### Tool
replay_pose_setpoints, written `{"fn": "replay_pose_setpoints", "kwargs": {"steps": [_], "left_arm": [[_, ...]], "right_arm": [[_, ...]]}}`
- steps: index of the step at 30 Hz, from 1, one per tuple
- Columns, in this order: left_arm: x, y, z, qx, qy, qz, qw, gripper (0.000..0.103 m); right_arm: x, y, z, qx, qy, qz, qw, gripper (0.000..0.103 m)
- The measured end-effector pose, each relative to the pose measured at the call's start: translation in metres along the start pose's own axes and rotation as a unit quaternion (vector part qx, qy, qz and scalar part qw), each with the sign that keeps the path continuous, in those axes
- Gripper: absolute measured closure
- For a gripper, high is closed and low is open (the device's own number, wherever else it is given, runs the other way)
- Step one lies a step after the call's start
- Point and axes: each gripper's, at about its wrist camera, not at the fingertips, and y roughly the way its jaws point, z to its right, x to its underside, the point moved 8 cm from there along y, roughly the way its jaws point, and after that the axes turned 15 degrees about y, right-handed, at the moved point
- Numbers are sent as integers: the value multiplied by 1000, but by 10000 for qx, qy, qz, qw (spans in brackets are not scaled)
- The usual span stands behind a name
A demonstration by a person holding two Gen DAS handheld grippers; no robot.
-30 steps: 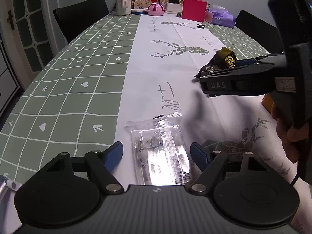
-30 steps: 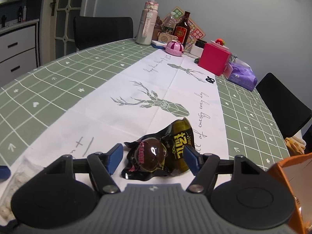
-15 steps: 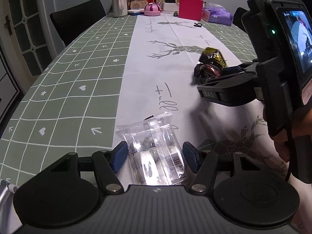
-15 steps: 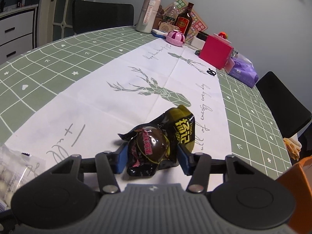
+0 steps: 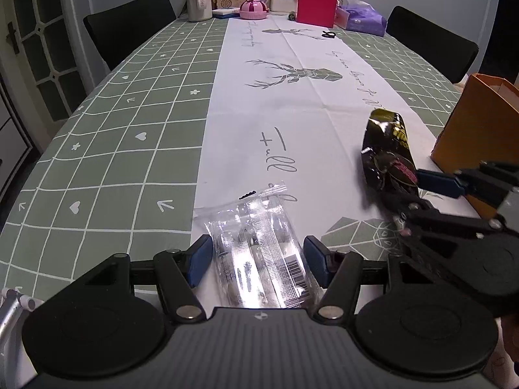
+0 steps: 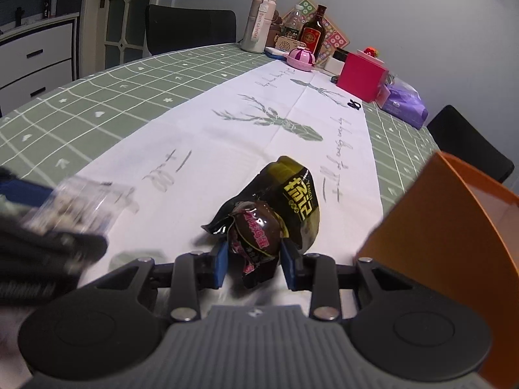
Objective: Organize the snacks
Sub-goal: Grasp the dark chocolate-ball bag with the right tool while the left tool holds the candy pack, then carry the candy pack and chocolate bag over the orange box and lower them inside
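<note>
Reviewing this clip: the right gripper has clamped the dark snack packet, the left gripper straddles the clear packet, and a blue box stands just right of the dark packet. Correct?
Not quite: the box is orange, not blue, as the right wrist view shows. The rest holds: the right gripper has just closed on the dark snack packet, and the left gripper straddles the clear packet.
</note>
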Motion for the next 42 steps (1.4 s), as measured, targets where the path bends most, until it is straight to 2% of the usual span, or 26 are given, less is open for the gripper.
{"fn": "replay_pose_setpoints", "kwargs": {"steps": [10, 19, 20, 21, 23, 25, 27, 29, 32, 35, 39, 42], "left_arm": [[9, -13, 24, 393, 405, -123, 9983, 33], [21, -26, 46, 635, 623, -92, 9960, 33], [22, -26, 46, 634, 615, -70, 9961, 33], [22, -27, 46, 630, 594, -41, 9962, 32], [23, -27, 46, 622, 539, 22, 9966, 31], [23, -27, 47, 584, 511, 65, 9970, 22], [23, -27, 48, 605, 518, 95, 9968, 18], [23, -27, 49, 591, 472, 132, 9971, 16], [23, -26, 48, 477, 431, 195, 9977, 16], [24, -26, 51, 356, 559, 173, 9976, 18], [23, -28, 53, 401, 533, 151, 9977, 30], [24, -29, 54, 381, 527, 163, 9977, 33]], "right_arm": [[48, -64, 11, -270, 4, -151, 9995, 71], [78, -98, 19, -126, -167, 31, 9998, 69], [79, -101, 19, -104, -123, 84, 9998, 65], [78, -104, 19, -82, -70, 157, 9998, 55], [74, -112, 19, -68, 55, 395, 9992, 46], [69, -113, 18, -33, 126, 518, 9986, 44], [67, -109, 16, 25, 158, 529, 9985, 44], [68, -102, 16, 146, 242, 442, 9986, 45], [69, -95, 18, 84, 493, 375, 9980, 45], [72, -94, 16, 101, 445, 446, 9980, 45], [74, -95, 14, 21, 406, 466, 9981, 42], [76, -95, 11, -133, 474, 381, 9981, 41]]}}
